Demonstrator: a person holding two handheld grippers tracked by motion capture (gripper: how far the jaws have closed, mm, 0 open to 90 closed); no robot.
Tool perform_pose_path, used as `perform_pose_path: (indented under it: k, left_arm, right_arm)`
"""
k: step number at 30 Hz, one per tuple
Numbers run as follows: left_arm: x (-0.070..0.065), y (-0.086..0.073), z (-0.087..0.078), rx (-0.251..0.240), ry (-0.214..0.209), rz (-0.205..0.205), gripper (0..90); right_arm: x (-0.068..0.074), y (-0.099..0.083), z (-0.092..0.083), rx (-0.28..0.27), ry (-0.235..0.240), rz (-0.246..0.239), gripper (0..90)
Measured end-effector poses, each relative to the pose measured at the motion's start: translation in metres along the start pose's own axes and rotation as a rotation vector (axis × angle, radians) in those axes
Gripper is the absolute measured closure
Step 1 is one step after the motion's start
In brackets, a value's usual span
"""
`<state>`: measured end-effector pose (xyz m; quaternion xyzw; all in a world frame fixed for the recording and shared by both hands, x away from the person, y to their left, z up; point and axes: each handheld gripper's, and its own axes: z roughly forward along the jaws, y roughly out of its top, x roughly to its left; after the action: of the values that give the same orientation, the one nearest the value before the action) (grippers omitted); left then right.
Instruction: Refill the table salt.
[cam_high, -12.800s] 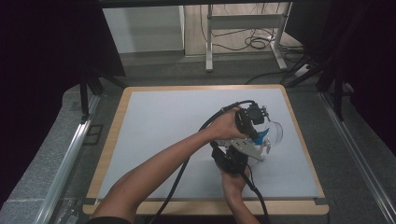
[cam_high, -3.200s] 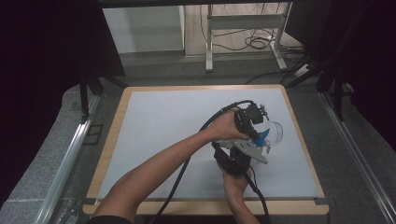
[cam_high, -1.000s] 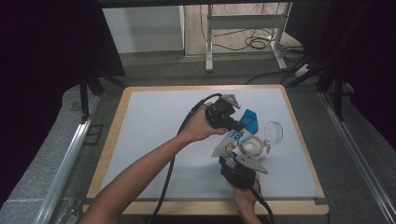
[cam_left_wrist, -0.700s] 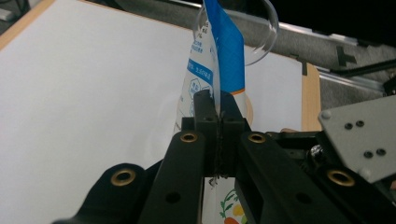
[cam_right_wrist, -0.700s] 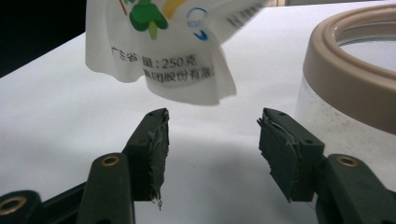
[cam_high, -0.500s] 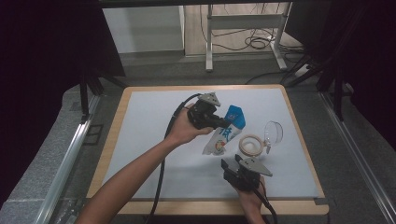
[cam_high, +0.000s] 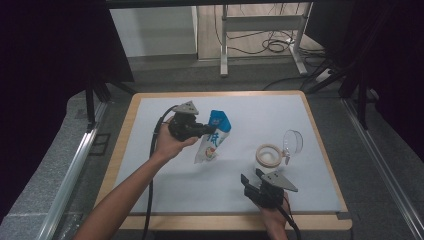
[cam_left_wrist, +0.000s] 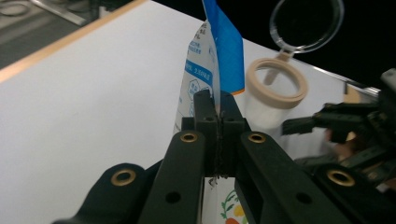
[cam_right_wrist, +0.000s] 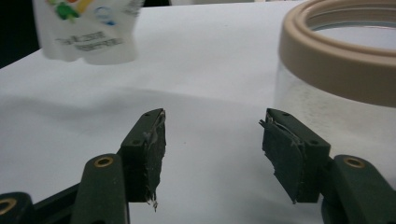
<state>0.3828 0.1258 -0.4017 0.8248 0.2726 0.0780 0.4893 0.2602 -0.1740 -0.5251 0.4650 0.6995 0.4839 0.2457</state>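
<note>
A blue and white pouch (cam_high: 216, 135) hangs tilted above the white mat, and my left gripper (cam_high: 206, 131) is shut on its side edge. In the left gripper view the jaws (cam_left_wrist: 217, 116) pinch the pouch (cam_left_wrist: 205, 70) with the blue top end up. A clear jar (cam_high: 269, 156) with a beige rim stands right of the pouch, its hinged clear lid (cam_high: 293, 142) flipped open. My right gripper (cam_high: 251, 177) sits near the front edge, just short of the jar. Its jaws (cam_right_wrist: 212, 140) have just been opening and stand open with nothing between them, the jar (cam_right_wrist: 345, 70) to their right.
The white mat (cam_high: 250, 115) covers a wood-edged table (cam_high: 120, 150). Grey floor, metal rails and a stand with cables lie beyond the far edge. The right gripper (cam_left_wrist: 336, 126) appears past the jar (cam_left_wrist: 275, 88) in the left gripper view.
My left gripper has carried the pouch leftward, away from the jar. The right gripper has drawn back from the jar toward the front edge, jaws wider.
</note>
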Motion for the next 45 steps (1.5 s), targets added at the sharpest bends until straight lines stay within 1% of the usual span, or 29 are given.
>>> perform_pose_path:
  k: [1,2,4,9,11,17,18,19,25,27,28,29,31,33,35,37,38,40,42,45]
  left_arm:
    - [0.000,0.000,0.000,0.000,0.000,0.000,90.0]
    - [0.004,-0.005,-0.005,-0.014,0.003,-0.018,90.0]
    - [0.009,-0.011,-0.012,-0.031,0.024,-0.036,90.0]
    - [0.021,-0.023,-0.026,-0.061,0.051,-0.080,90.0]
    - [0.026,-0.029,-0.031,-0.081,0.073,-0.102,90.0]
    - [0.038,-0.044,-0.043,-0.125,0.116,-0.148,90.0]
    - [0.040,-0.046,-0.044,-0.128,0.119,-0.153,90.0]
    - [0.043,-0.049,-0.046,-0.132,0.128,-0.164,90.0]
    - [0.057,-0.063,-0.052,-0.149,0.186,-0.195,90.0]
    - [0.063,-0.070,-0.057,-0.159,0.232,-0.199,90.0]
    - [0.065,-0.073,-0.059,-0.166,0.244,-0.206,90.0]
    - [0.065,-0.073,-0.059,-0.166,0.244,-0.206,90.0]
    - [0.070,-0.079,-0.063,-0.178,0.268,-0.218,90.0]
    - [0.072,-0.085,-0.065,-0.173,0.300,-0.220,90.0]
    - [0.074,-0.092,-0.066,-0.166,0.317,-0.224,90.0]
    - [0.074,-0.096,-0.066,-0.157,0.339,-0.216,90.0]
    - [0.074,-0.099,-0.066,-0.153,0.344,-0.214,90.0]
    - [0.074,-0.103,-0.067,-0.158,0.340,-0.220,90.0]
    - [0.074,-0.108,-0.069,-0.172,0.337,-0.226,89.6]
    - [0.073,-0.110,-0.070,-0.172,0.344,-0.220,88.9]
  right_arm:
    - [0.000,0.000,0.000,0.000,0.000,0.000,40.0]
    - [-0.001,0.000,-0.001,-0.001,-0.001,-0.002,40.0]
    - [-0.003,0.001,-0.002,-0.001,-0.002,-0.002,39.8]
    - [-0.006,0.001,-0.004,-0.004,-0.002,0.003,39.6]
    - [-0.008,0.001,-0.004,-0.004,0.000,0.005,39.5]
    - [-0.010,-0.001,-0.005,0.003,0.007,0.008,39.2]
    - [-0.010,-0.002,-0.005,0.004,0.008,0.006,39.2]
    - [-0.010,-0.002,-0.006,0.005,0.010,0.007,39.2]
    - [-0.007,-0.002,-0.006,-0.002,0.017,0.007,39.1]
    - [-0.005,-0.002,-0.005,0.002,0.021,-0.001,39.0]
    - [-0.005,-0.002,-0.005,0.003,0.022,-0.002,39.0]
    - [-0.005,-0.002,-0.005,0.003,0.022,-0.002,39.0]
    - [-0.005,-0.002,-0.005,0.006,0.021,-0.001,39.0]
    - [-0.005,-0.003,-0.005,0.007,0.021,0.000,39.0]
    - [-0.005,-0.003,-0.004,0.009,0.021,-0.002,39.0]
    - [-0.005,-0.004,-0.004,0.010,0.022,-0.001,39.0]
    - [-0.005,-0.004,-0.004,0.011,0.021,-0.003,38.9]
    - [-0.005,-0.004,-0.003,0.012,0.020,-0.005,38.9]
    - [-0.005,-0.004,-0.003,0.012,0.018,-0.003,38.9]
    - [-0.005,-0.004,-0.003,0.010,0.017,-0.002,38.8]
